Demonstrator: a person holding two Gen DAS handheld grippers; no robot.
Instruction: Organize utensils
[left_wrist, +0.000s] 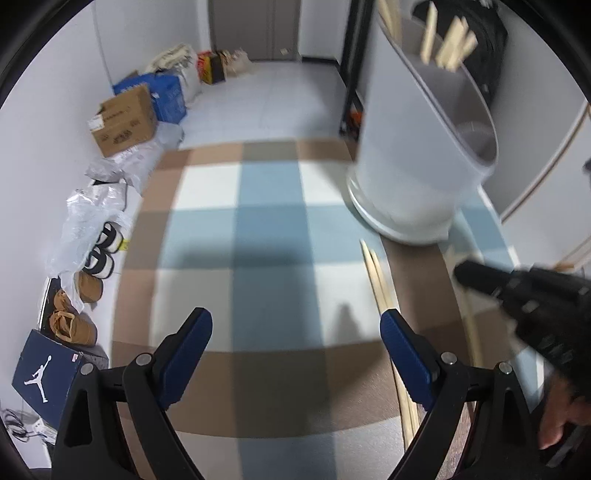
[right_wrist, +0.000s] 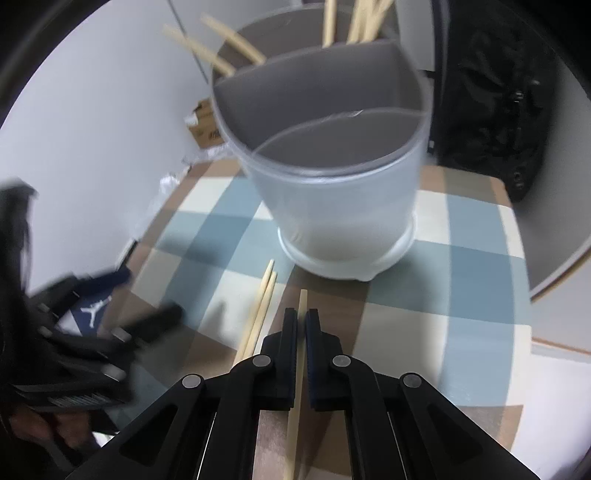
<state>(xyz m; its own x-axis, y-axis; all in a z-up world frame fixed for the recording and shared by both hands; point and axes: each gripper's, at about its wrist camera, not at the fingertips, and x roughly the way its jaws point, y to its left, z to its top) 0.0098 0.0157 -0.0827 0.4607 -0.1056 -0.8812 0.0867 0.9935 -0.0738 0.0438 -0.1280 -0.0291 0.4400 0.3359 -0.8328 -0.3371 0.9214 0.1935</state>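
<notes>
A white utensil holder (right_wrist: 332, 206) with divided compartments stands on the checked tablecloth (right_wrist: 461, 258). Several wooden chopsticks (right_wrist: 362, 22) lean in its far sections, and the near sections look empty. My right gripper (right_wrist: 301, 321) is shut on a single chopstick (right_wrist: 303, 301), whose tip points toward the holder's base. A pair of chopsticks (right_wrist: 264, 295) lies on the cloth just to its left. In the left wrist view my left gripper (left_wrist: 295, 325) hangs open over the cloth with nothing between its fingers. There the loose pair (left_wrist: 376, 273) runs past its right finger, and the holder (left_wrist: 417, 166) stands at the upper right.
Below the table's left edge the floor holds a cardboard box (left_wrist: 122, 122), a blue box (left_wrist: 166, 92), plastic bags (left_wrist: 92, 214), shoes (left_wrist: 74, 325) and a navy shoebox (left_wrist: 48, 373). A black bag (right_wrist: 495, 122) sits behind the holder on the right.
</notes>
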